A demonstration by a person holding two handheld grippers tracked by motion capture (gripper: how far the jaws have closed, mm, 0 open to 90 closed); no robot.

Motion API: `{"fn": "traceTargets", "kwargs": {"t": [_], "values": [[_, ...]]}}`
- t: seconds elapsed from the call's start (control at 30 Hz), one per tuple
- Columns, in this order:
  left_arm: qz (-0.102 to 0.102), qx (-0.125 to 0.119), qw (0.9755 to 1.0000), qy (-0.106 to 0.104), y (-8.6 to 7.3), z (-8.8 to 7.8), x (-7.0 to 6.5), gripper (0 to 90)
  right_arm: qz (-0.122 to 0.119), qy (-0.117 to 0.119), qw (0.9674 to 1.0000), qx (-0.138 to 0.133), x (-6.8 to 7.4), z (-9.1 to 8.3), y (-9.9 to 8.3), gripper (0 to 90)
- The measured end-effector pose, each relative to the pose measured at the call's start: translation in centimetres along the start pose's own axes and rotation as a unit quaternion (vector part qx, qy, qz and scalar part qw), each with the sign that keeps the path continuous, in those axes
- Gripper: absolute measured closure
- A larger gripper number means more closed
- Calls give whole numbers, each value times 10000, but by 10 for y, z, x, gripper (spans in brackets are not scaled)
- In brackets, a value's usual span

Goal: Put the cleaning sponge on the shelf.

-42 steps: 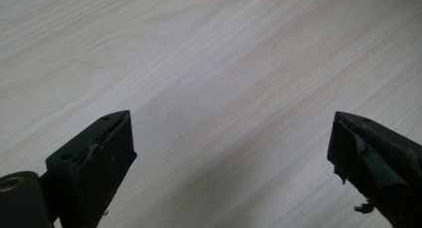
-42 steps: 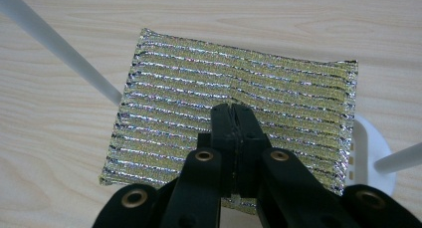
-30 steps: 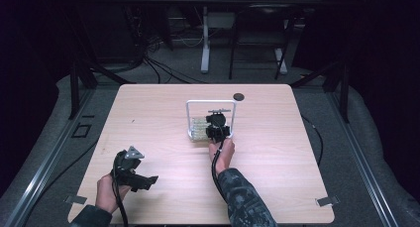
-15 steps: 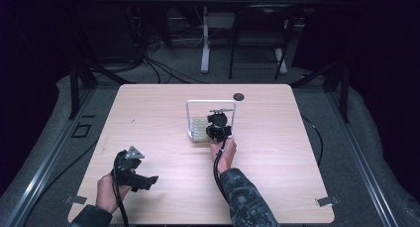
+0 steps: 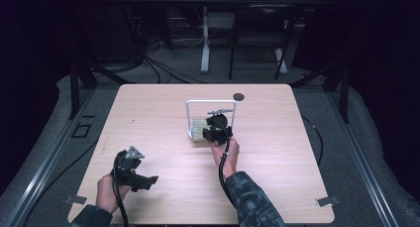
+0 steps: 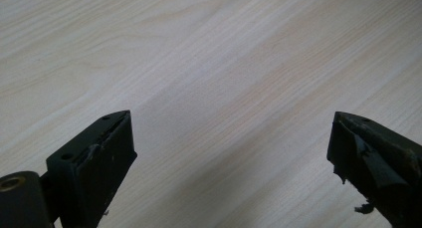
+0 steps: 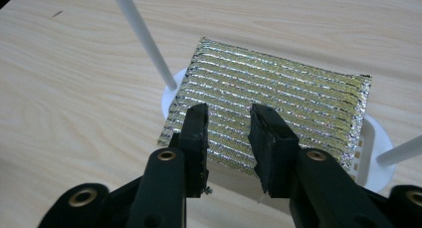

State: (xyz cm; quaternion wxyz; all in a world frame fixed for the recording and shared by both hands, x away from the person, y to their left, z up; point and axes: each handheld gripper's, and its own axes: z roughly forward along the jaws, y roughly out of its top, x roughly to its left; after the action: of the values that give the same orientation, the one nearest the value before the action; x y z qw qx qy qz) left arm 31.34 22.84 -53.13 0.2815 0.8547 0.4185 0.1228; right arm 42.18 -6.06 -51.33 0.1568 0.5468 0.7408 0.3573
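In the high view, the right gripper (image 5: 214,129) has drawn slightly nearer from the white rack (image 5: 191,119); the left gripper (image 5: 132,170) rests near-left. In its own view, left jaws gape over bare table (image 6: 224,63). In the right gripper view, narrowly parted jaws hover over the ribbed silver pad (image 7: 298,98) on the rack's base.

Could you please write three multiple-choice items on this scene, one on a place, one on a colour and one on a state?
1. Where does the ribbed pad lie?
A. on the white rack's base
B. on the floor
C. in the left gripper

2. What colour are the rack posts?
A. red
B. white
C. blue

3. How do the left gripper jaws stand?
A. shut on the pad
B. shut on a cable
C. wide apart above bare table

Answers: 1 A, the silvery pad rests on the white base between the posts, just ahead of the right gripper. 2 B, the posts show white in the right gripper view. 3 C, only wood lies between them.
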Motion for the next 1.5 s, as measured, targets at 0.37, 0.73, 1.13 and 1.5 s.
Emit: {"fn": "traceTargets", "kwargs": {"t": [0.37,0.73,1.13,1.5], "values": [[5,23,10000,-3,0,0,-1,46,-303,430,9985,167,-6,-21,-2,479],[-14,40,10000,-4,-1,1,-1,47,-580,705,9952,348,-12,-52,-7,227],[33,82,9999,-47,-1,2,-1,47,-809,675,9939,340,-28,-92,-15,126],[47,89,9999,-50,-1,3,-2,47,-700,470,9960,285,-69,-129,-36,123]]}}
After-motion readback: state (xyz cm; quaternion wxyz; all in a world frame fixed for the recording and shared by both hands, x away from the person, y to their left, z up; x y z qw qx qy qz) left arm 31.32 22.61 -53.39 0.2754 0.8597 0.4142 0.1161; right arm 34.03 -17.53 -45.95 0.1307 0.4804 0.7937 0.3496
